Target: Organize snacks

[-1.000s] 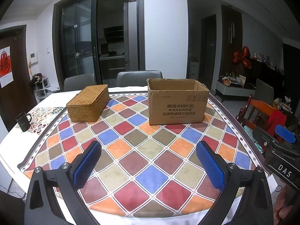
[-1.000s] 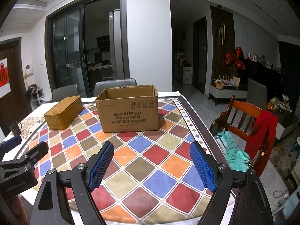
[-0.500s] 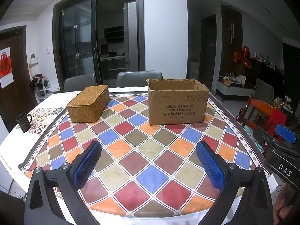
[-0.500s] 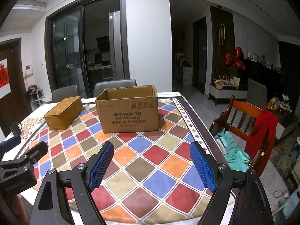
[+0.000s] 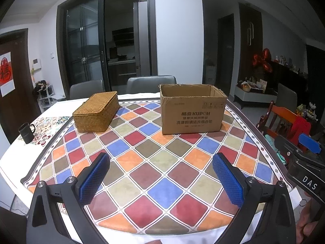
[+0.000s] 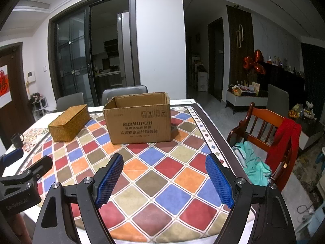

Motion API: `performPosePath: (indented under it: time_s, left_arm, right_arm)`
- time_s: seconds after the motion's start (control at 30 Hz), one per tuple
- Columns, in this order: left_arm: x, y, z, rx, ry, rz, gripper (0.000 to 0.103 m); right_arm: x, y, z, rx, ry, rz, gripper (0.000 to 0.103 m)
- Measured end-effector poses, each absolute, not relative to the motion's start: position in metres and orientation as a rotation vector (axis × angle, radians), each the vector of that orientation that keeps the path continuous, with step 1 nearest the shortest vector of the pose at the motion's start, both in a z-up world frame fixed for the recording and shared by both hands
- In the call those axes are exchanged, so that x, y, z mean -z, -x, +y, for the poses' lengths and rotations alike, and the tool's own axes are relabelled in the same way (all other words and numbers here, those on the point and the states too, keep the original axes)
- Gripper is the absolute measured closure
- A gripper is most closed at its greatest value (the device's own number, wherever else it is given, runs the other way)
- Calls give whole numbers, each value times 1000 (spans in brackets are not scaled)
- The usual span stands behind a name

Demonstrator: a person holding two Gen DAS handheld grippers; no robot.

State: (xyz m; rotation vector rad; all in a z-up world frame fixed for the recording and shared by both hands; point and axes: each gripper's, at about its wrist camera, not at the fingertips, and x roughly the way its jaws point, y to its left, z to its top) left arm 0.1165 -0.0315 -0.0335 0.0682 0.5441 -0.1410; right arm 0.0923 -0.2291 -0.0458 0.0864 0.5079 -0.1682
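An open cardboard box (image 5: 193, 111) stands at the far side of the checked tablecloth (image 5: 158, 162); its inside is hidden. It also shows in the right wrist view (image 6: 140, 120). A closed woven basket (image 5: 96, 111) lies to its left, also in the right wrist view (image 6: 70, 122). No snacks are in sight. My left gripper (image 5: 161, 178) is open and empty above the near table edge. My right gripper (image 6: 164, 180) is open and empty, to the right of the left one.
A black mug (image 5: 26, 132) stands on a patterned mat at the table's left edge. Two grey chairs (image 5: 151, 83) are behind the table. A wooden chair (image 6: 268, 134) with red and green clothes stands to the right.
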Motion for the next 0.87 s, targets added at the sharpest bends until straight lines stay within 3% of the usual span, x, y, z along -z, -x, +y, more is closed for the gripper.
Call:
performPosePath:
  time_s: [0.87]
  left_arm:
    - [32, -116, -32, 137, -65, 541, 0]
  right_arm:
    - [46, -93, -229, 168, -86, 507, 19]
